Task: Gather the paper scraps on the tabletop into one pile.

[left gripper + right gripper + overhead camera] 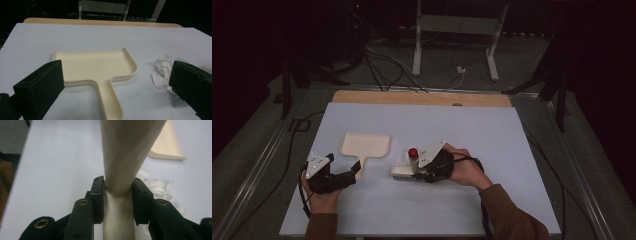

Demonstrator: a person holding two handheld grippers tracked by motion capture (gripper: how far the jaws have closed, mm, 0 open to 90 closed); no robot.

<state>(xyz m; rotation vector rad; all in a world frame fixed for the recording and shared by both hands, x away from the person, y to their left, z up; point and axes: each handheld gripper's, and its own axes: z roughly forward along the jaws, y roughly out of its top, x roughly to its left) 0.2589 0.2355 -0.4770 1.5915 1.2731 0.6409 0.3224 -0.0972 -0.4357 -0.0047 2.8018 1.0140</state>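
Dark floor with loose cables and the legs of a white stand surrounds a table (427, 100) whose wooden top is covered by a pale blue-grey sheet (452, 130).

On the sheet, left of centre, a cream dustpan (364, 146) lies flat with its handle pointing toward the person; the left gripper view shows its shallow raised rim and its open edge facing the far side of the table.

At the lower left of the high view, the person's left hand (319, 200) holds the left gripper (353, 172), whose tips sit just beside the end of the dustpan's handle. In its own view the two black jaws stand wide apart, the handle running between them, gripping nothing.

Right of centre, the right hand (467, 170) holds the right gripper (419, 175). In the right gripper view the jaws are clamped on the cream handle of a small brush (125, 157). The high view shows the brush's pale bristled head low against the sheet and a red cap beside the gripper's grey plate.

A crumpled white tissue (162, 70) lies on the sheet just right of the dustpan.
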